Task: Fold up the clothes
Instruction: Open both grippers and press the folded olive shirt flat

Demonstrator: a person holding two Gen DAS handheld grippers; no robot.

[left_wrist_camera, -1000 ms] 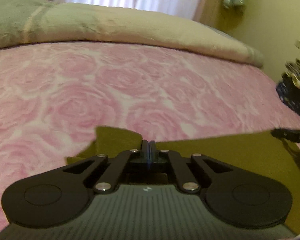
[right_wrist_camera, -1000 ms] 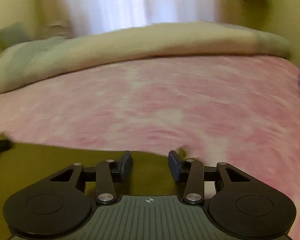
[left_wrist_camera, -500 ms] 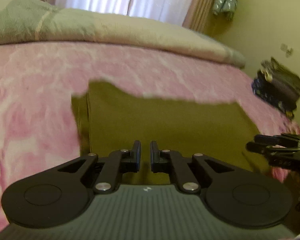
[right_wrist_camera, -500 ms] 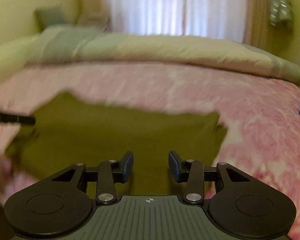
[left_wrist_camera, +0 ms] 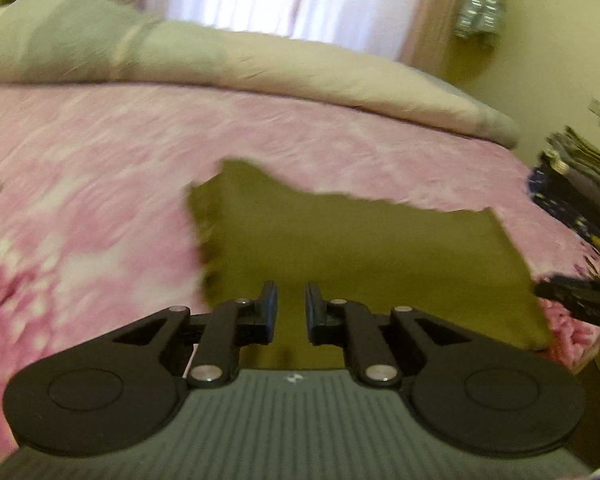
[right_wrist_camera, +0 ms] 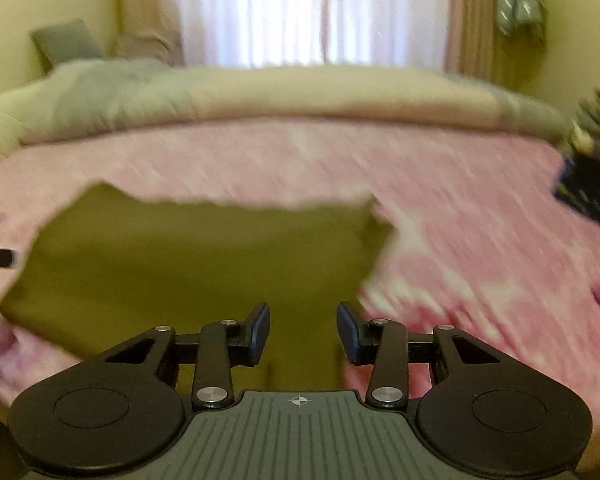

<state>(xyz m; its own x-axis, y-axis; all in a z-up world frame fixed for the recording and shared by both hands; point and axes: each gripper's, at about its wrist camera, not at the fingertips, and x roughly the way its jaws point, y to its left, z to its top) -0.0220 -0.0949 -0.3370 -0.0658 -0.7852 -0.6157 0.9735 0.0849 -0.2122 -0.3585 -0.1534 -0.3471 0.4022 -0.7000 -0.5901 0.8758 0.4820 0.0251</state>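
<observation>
Step in hand, as I judge it: between folds. The olive garment (left_wrist_camera: 364, 260) lies flat as a rough rectangle on the near part of the bed (left_wrist_camera: 100, 184). Left gripper (left_wrist_camera: 287, 308): fingers slightly apart, empty. Right gripper (right_wrist_camera: 302, 328): fingers wider apart, empty. Next move likely needs both to pinch an edge. Pink rose-print cover; rolled duvet (right_wrist_camera: 300, 96) and curtained window (right_wrist_camera: 312, 8) beyond.
</observation>
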